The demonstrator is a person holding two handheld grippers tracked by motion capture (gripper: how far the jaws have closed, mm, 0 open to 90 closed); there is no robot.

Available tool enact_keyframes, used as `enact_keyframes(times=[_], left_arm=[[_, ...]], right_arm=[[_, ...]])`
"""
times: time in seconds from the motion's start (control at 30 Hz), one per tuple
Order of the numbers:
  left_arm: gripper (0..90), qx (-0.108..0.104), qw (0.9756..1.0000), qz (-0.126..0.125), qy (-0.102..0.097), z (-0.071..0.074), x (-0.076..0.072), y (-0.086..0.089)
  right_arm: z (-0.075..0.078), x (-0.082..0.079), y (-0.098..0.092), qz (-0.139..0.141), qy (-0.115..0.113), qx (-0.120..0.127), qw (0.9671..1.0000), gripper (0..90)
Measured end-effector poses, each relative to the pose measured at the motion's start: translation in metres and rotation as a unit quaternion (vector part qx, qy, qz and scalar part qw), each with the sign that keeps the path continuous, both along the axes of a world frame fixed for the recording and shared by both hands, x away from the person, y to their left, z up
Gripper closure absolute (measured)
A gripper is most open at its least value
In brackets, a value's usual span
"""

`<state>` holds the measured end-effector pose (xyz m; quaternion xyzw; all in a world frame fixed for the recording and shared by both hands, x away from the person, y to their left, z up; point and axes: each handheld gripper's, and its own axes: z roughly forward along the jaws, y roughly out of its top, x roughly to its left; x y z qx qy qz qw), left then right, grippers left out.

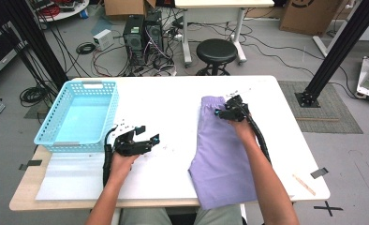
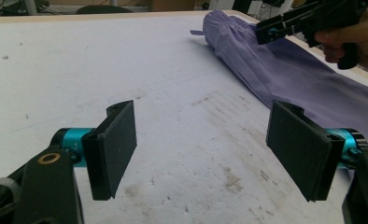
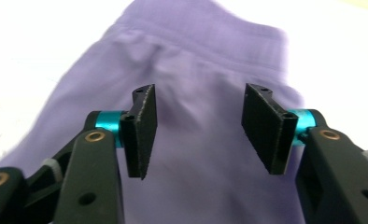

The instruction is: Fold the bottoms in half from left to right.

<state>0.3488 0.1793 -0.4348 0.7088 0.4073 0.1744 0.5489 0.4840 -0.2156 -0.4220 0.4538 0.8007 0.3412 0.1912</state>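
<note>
We record one pair of folded lilac cloth shorts point(image 1: 222, 150) lying flat on the right half of the white table point(image 1: 173, 101), waistband at the far end. Our right gripper point(image 3: 197, 126) hangs over the waistband, jaws parted with nothing between them; our left gripper point(image 2: 203, 149) rests wide open over bare tabletop, gripping nothing. At far left, we see no contents in the light-blue slotted plastic basket point(image 1: 49, 129).

1. High view: even, bright room light; soft, faint shadows under the blue basket point(image 1: 77, 117) and the forearms.
2. Left gripper view: white table point(image 2: 173, 116) sharp near, far edge softer.
3. Right gripper view: table glares to blown-out white at far left and right; purple cloth point(image 3: 201, 140) slightly blurred.
</note>
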Motion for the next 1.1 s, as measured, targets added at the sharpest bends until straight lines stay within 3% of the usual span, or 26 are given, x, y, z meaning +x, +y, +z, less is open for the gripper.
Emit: enact_keyframes(times=[0.13,0.23,0.33,0.4,0.5,0.73,0.83,0.93,1.1], left_arm=[[24.5,-0.001,1.0,0.003,-0.001,0.001,0.0,0.0],[24.6,-0.001,1.0,0.003,0.0,0.001,0.0,-0.001],[24.6,0.002,1.0,0.004,0.0,0.001,0.0,-0.001],[24.6,0.0,1.0,0.006,0.0,0.001,0.0,-0.002],[24.6,-0.002,1.0,0.007,-0.001,0.001,0.0,-0.002],[24.5,-0.009,0.9999,0.013,-0.005,0.002,-0.001,-0.001],[24.4,-0.009,0.9996,0.016,-0.019,0.004,-0.003,0.0],[18.3,-0.013,0.9991,0.023,-0.032,0.005,-0.006,0.001],[18.3,-0.018,0.9988,0.03,-0.035,0.005,-0.008,0.004]], right_arm=[[-0.004,-0.007,-0.026,-0.01,0.007,-0.024,0.9996,63.2],[-0.015,-0.006,-0.035,-0.022,0.031,-0.031,0.9988,64.9],[-0.021,-0.008,-0.043,-0.028,0.032,-0.008,0.9991,64.0],[-0.018,-0.011,-0.047,-0.031,0.031,-0.007,0.999,60.9],[-0.011,-0.024,-0.058,-0.033,0.011,0.008,0.9994,54.9],[0.001,-0.066,-0.084,-0.046,-0.029,0.033,0.998,38.0],[0.003,-0.085,-0.091,-0.048,-0.044,0.033,0.9973,30.1],[0.003,-0.102,-0.096,-0.049,-0.058,0.029,0.9967,21.8],[0.003,-0.125,-0.102,-0.03,-0.074,0.043,0.9959,21.0]])
